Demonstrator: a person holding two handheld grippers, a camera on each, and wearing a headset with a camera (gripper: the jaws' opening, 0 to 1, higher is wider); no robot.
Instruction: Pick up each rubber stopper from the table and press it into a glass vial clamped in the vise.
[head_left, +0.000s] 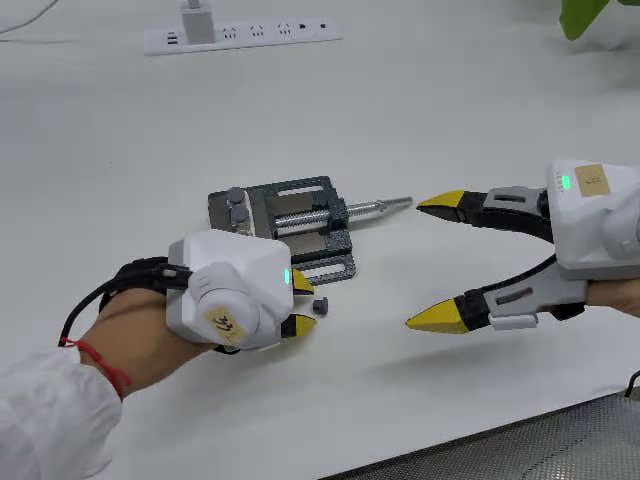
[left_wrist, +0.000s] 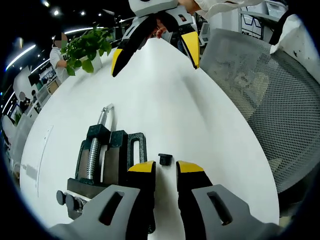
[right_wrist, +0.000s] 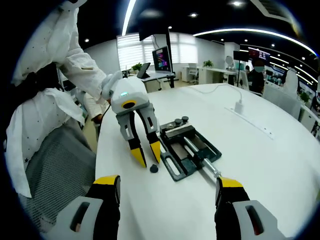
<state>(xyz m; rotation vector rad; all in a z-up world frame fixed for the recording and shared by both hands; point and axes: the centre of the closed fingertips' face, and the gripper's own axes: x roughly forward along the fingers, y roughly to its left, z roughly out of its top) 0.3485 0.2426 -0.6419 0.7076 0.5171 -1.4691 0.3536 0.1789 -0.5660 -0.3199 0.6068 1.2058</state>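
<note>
While the left gripper (head_left: 302, 305) is held low over the white table (head_left: 450, 120), wrist level, its yellow-tipped jaws stand a narrow gap apart and grip nothing. The small dark grey rubber stopper (head_left: 320, 304) lies on the table just ahead of the tips, beside the near corner of the dark grey metal vise (head_left: 300, 225). Right gripper (head_left: 420, 263): jaws spread wide, empty, above the table right of the vise's screw handle; small round grey pieces at the vise's left end may be stoppered vials.
</note>
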